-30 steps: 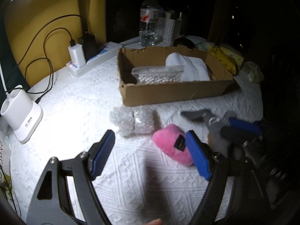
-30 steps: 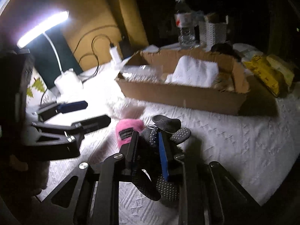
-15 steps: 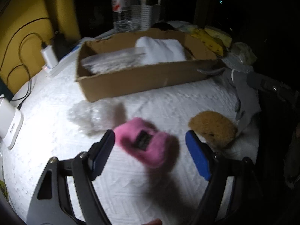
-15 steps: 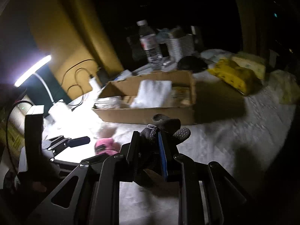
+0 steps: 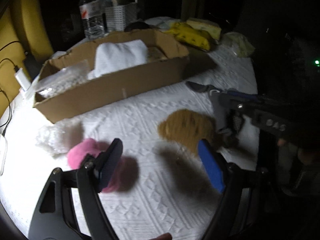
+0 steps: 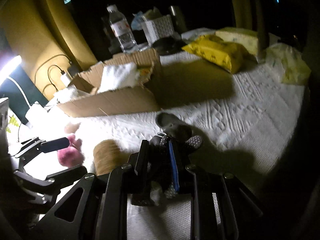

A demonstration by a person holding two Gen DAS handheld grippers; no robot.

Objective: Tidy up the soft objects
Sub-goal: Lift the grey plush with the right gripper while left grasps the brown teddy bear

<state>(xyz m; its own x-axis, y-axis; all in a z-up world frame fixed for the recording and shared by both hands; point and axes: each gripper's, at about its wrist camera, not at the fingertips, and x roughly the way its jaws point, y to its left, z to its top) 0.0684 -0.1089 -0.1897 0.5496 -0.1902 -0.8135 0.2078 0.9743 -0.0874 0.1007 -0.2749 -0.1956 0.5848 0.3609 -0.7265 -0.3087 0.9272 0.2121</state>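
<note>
My right gripper [image 6: 160, 154] is shut on a pair of grey dotted socks [image 6: 176, 132] and holds them above the white cloth; it also shows in the left wrist view [image 5: 230, 108]. My left gripper [image 5: 160, 160] is open and empty, low over the cloth. A pink plush [image 5: 80, 154] lies at its left finger and a brown sponge [image 5: 186, 126] just ahead of its right finger. A cardboard box [image 5: 112, 94] beyond holds a white towel [image 5: 120, 56] and a bag of white beads [image 5: 62, 80]. A bubble-wrap bundle [image 5: 54, 138] lies left of the plush.
A water bottle [image 5: 92, 12] and a white basket [image 5: 118, 16] stand behind the box. Yellow packets [image 6: 218, 52] lie at the far right. A charger and cables [image 5: 20, 76] are at the left, by a bright lamp [image 6: 8, 68].
My right gripper has lifted the socks up and to the right, uncovering the brown sponge. My left gripper has shifted right, so the pink plush now lies at its left finger.
</note>
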